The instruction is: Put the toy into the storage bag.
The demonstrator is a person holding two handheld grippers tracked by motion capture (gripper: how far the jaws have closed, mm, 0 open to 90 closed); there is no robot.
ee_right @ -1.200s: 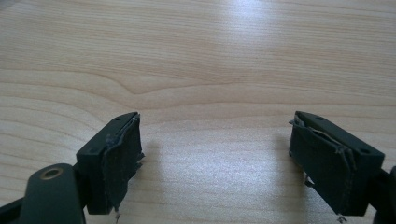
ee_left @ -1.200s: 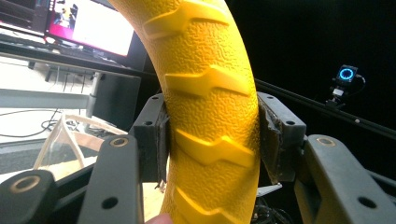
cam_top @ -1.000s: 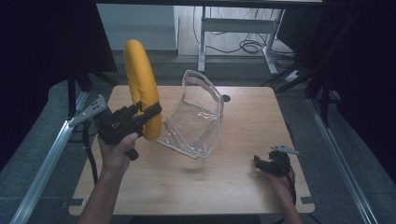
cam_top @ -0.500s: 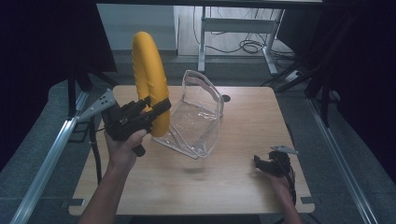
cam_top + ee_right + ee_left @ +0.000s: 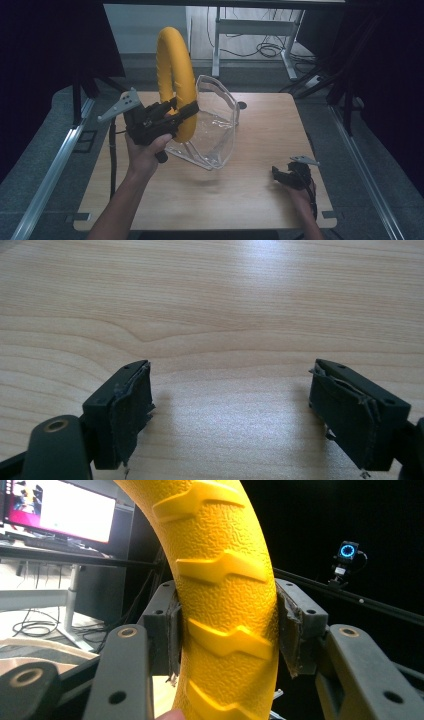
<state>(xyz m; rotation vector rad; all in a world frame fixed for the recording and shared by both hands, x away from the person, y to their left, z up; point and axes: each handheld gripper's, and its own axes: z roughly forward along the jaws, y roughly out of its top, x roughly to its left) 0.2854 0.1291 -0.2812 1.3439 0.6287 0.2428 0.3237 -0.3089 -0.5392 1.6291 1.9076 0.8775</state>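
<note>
- The left gripper (image 5: 181,114) now holds the yellow ring (image 5: 176,75) a bit higher and more right than before, jaws clamped on it.
- The ring stands upright at centre-left, beside the clear bag (image 5: 212,125); its surface is rough, with raised zigzag marks.
- The right gripper (image 5: 230,415) rests wide and empty at lower right.

Yellow ring (image 5: 176,80) w/ raised zigzag tread stood upright on edge, held off the surface (image 5: 260,190), jaws pinched on its lower arc. Clear plastic bag (image 5: 212,125) stood open just beside it.
</note>
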